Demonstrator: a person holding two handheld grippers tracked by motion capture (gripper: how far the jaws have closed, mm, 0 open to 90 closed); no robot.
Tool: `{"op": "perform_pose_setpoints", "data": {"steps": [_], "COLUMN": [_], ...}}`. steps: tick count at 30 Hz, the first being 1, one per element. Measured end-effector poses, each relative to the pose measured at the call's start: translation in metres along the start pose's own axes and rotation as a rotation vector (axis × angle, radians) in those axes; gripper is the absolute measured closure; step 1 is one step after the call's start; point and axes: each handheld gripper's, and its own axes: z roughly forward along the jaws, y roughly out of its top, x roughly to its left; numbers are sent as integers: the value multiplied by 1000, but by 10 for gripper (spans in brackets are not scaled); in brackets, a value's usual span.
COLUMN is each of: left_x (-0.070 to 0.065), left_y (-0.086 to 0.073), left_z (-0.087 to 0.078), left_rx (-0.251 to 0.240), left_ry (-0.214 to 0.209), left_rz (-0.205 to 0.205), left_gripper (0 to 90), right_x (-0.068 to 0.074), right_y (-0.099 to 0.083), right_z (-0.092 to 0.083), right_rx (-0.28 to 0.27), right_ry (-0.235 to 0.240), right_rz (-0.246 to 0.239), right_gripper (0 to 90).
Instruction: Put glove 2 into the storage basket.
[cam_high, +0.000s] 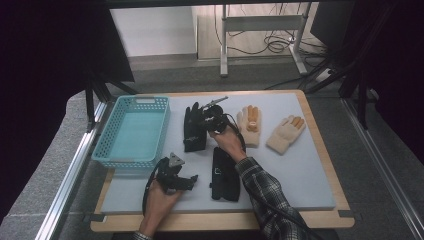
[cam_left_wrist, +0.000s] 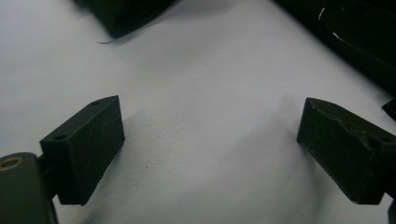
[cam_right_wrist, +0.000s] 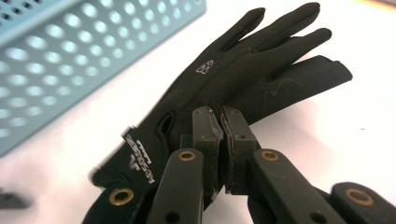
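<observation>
Near the middle of the grey surface (cam_high: 310, 165), just right of the blue basket (cam_high: 131, 131), my right gripper (cam_high: 210, 120) has its jaws pinched nearly together on the black glove (cam_right_wrist: 243, 70) — in the right gripper view the pads meet with only a thin fold of the fabric at the glove's edge between them, and the glove looks partly lifted, fingers pointing away. My left gripper (cam_high: 175, 177) sits at the near left with its jaws wide apart and nothing between them, just bare mat below. A second black glove (cam_high: 223, 175) lies near my right forearm, and two cream gloves (cam_high: 272, 127) lie to the far right, well apart from the basket. My worry is the grip: I judge it a shallow bite on thin, stretchy cloth, so a quick swing toward the basket could let the glove slide free and drop short on the surface or hang on the rim. The dangling cuff could also catch the basket wall — better a slow carry.
</observation>
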Motion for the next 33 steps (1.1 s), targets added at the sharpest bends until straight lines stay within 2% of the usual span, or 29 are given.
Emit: {"op": "perform_pose_setpoints", "data": {"steps": [9, 12, 16, 27, 33], "left_x": [0, 0, 0, 0, 0], "left_y": [0, 0, 0, 0, 0], "left_z": [0, 0, 0, 0, 0], "left_rx": [0, -1, -2, -4, -4], "left_ry": [0, 0, 0, 1, 0], "left_rz": [1, 1, 0, -2, -4], "left_gripper": [76, 76, 76, 76, 76], "right_x": [0, 3, 9, 31, 47], "right_y": [-7, -15, -30, -83, -110], "right_z": [-58, -76, -98, -152, -164], "right_rx": [-66, -77, -87, -126, -124], "right_ry": [34, 34, 35, 57, 71], "right_rz": [37, 29, 20, 56, 76], "right_gripper": [846, 845, 845, 844, 843]}}
